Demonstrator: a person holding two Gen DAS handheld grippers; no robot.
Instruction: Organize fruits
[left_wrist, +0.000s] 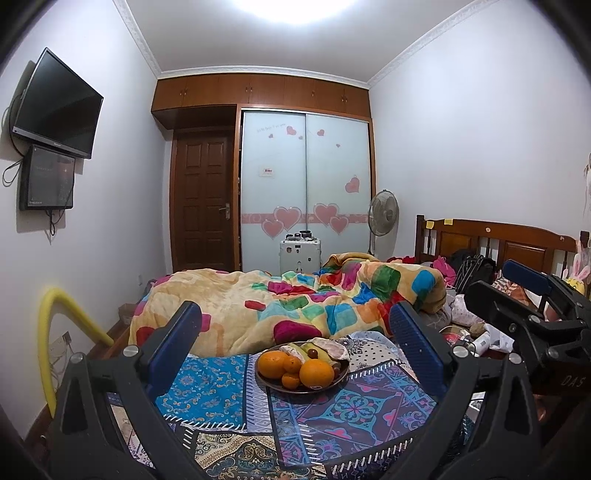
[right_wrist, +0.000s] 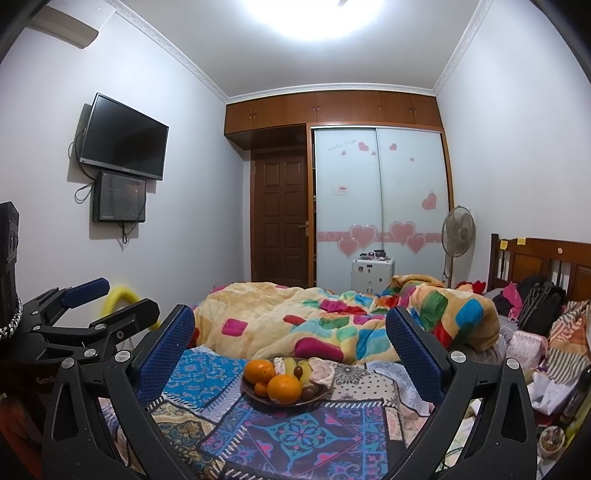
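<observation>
both hand-held grippers gape empty before the fruit plate (left_wrist: 341, 373).

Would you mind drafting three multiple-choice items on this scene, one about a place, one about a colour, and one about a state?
1. Where does the fruit plate sit?
A. On the patterned cloth before the crumpled blanket
B. On the floor
C. On the fan

2. What colour are the large round fruits at the plate's front?
A. Green
B. Orange
C. Purple

3. How do the left gripper and right gripper stand?
A. Both shut on fruit
B. One holding the plate
C. Both open, holding nothing

Answers: 1 A, the plate rests on the cloth near the blanket; 2 B, they are plainly orange; 3 C, wide gaps between the fingers, nothing between.
</observation>
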